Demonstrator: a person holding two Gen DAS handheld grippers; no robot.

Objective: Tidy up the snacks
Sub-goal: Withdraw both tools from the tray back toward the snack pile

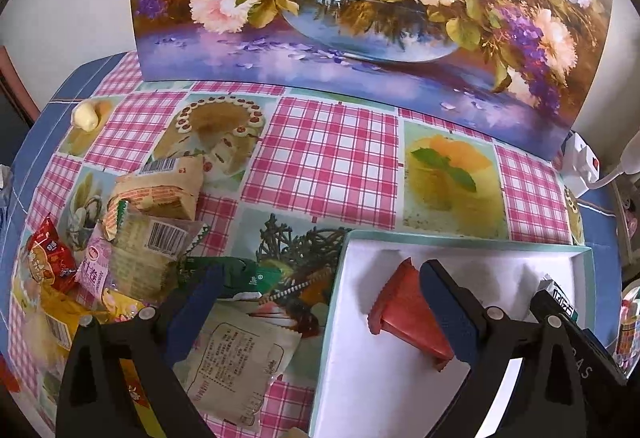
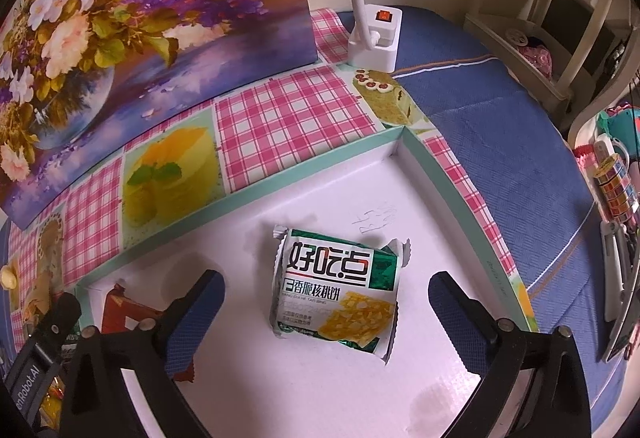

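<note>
Glossy wrappers, matt cardboard, slick printed tablecloth

The green biscuit packet is shiny plastic film with crimped, crinkled ends, and so are the heaped snack packets near the table's left edge. The box looks like smooth matt white card inside, with a pale green paper-faced rim. The red packet in it has a duller sheen. The checked tablecloth looks smooth and wipeable; the blue cloth under it is woven and matt. Both grippers' pads carry dark blue ribbed rubber on matt black plastic.
</note>
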